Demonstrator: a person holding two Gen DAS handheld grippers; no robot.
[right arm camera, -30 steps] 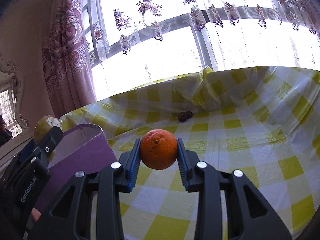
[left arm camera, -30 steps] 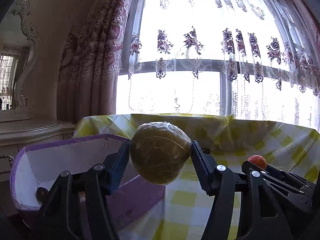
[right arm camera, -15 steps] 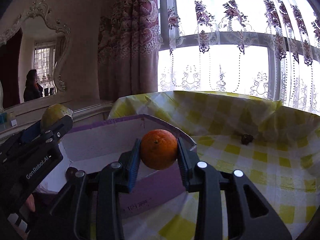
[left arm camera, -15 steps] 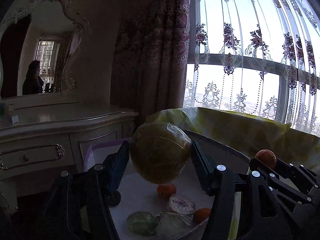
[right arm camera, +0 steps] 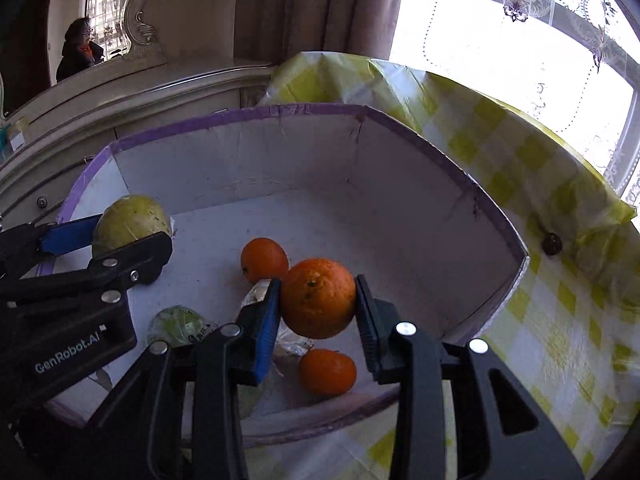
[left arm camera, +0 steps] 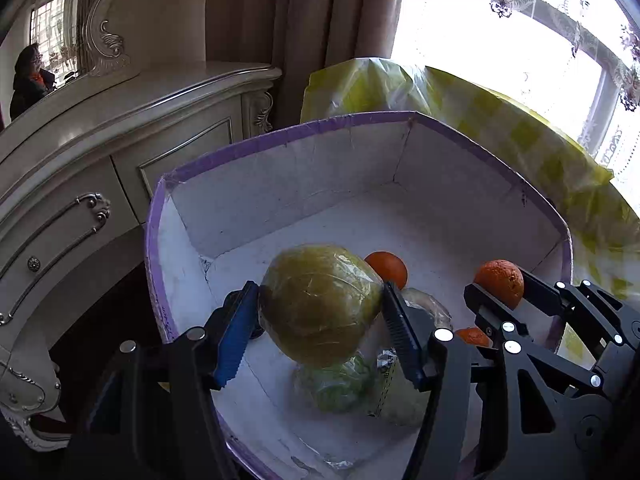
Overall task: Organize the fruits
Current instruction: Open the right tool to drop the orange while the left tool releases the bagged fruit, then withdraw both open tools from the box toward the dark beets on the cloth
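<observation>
My left gripper point(left arm camera: 318, 292) is shut on a large yellow-green fruit in clear wrap point(left arm camera: 320, 304), hanging over the white box with a purple rim point(left arm camera: 280, 184). My right gripper point(right arm camera: 318, 300) holds an orange point(right arm camera: 318, 298) over the same box point(right arm camera: 240, 160); its jaws are opening, but both pads still touch the orange. On the box floor lie two loose oranges point(right arm camera: 264, 260) point(right arm camera: 327, 372), a wrapped green fruit point(right arm camera: 176, 326) and another wrapped piece partly hidden behind the fingers. In the right wrist view the left gripper point(right arm camera: 132, 228) is at the left with its fruit point(right arm camera: 132, 216).
The box stands on a yellow checked tablecloth point(right arm camera: 560, 320), where a small dark object point(right arm camera: 552, 243) lies beyond the box's right wall. A cream dresser point(left arm camera: 120, 140) with a mirror stands close on the left. Curtains and a bright window rise behind.
Both grippers have swung left and tipped downward, from above the tablecloth to over the box, each still carrying its fruit. The box's inside and contents have come into view.
</observation>
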